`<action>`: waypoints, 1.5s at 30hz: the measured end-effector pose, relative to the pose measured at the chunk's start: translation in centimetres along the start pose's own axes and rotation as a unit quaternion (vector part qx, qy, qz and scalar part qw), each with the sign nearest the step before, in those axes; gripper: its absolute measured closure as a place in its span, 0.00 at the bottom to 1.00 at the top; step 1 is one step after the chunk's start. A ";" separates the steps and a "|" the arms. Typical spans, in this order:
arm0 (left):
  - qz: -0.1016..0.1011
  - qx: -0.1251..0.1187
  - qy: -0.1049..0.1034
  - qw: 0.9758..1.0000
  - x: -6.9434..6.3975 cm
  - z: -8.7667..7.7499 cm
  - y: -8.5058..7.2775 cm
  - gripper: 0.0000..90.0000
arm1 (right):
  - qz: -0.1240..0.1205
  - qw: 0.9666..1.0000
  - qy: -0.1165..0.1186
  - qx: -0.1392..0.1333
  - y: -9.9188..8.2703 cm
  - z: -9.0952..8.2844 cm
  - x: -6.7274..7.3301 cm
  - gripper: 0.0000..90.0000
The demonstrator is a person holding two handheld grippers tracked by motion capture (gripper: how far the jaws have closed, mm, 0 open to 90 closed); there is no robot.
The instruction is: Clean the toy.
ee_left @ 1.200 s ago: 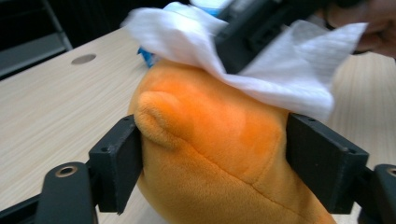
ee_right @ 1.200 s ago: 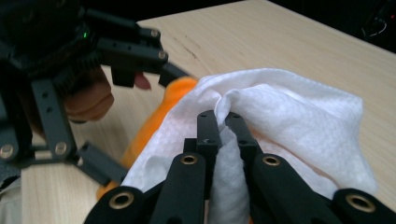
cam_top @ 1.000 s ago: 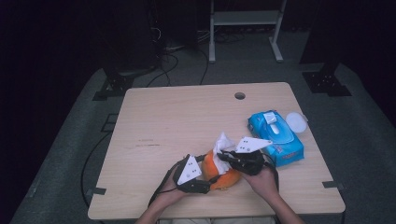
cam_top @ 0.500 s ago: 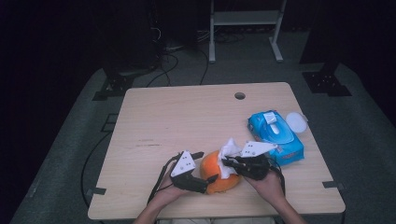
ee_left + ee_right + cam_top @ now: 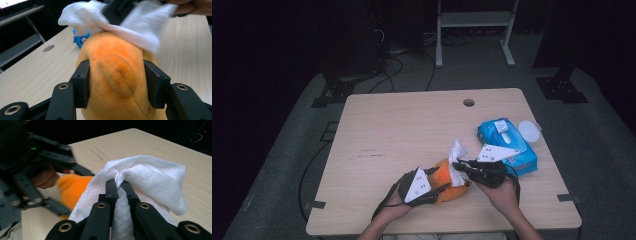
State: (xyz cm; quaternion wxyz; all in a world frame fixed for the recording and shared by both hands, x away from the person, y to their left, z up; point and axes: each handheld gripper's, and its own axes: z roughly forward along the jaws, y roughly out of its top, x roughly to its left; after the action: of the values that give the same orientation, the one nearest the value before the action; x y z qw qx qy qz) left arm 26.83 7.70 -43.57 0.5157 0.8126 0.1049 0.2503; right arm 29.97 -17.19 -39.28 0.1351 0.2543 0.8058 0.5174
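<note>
An orange plush toy (image 5: 451, 184) lies on the table near the front edge. My left gripper (image 5: 438, 186) holds it from the left. In the left gripper view the two pads (image 5: 82, 85) press into the plush (image 5: 116, 75) on both sides, the jaws having just been closing on it. My right gripper (image 5: 460, 165) comes in from the right, shut on a crumpled white wipe (image 5: 457, 151). In the right gripper view its jaws (image 5: 117, 185) pinch a fold of the wipe (image 5: 152, 177), which lies over the top of the orange toy (image 5: 72, 187).
A blue pack of wet wipes (image 5: 508, 146) lies just right of the hands, with a round white lid (image 5: 528, 131) beside it. The wooden table (image 5: 412, 130) has a cable hole (image 5: 468, 102) near its far edge. Dark floor, cables and a shelf frame lie beyond.
The left gripper's jaws spread wide beside the plush half a second ago and now clamp it. The right gripper with the wipe has stayed on top of the toy.
</note>
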 end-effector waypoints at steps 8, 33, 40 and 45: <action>-0.185 -0.011 -0.031 0.982 2.1 -0.3 -0.8 0.18 | 0.020 0.999 0.018 0.029 -1.3 0.8 -0.5 0.95; -0.082 0.006 -0.002 0.997 2.4 -1.3 -1.5 0.52 | 0.043 0.998 -0.020 0.047 -2.4 1.2 -1.8 0.95; -0.086 0.003 -0.006 0.996 2.3 -1.4 -1.8 0.52 | 0.027 0.999 -0.022 0.035 -1.6 1.1 -0.9 0.95; -0.078 0.004 -0.008 0.997 2.0 -1.3 -1.7 0.52 | 0.055 0.997 -0.028 0.047 -2.7 1.5 -2.4 0.95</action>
State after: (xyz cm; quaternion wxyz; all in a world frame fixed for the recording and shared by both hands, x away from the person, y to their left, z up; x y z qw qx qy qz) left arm 28.02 10.38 -44.05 0.5316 0.8058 0.1646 0.2023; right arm 31.94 -18.31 -42.46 0.1168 0.3192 0.8099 0.4779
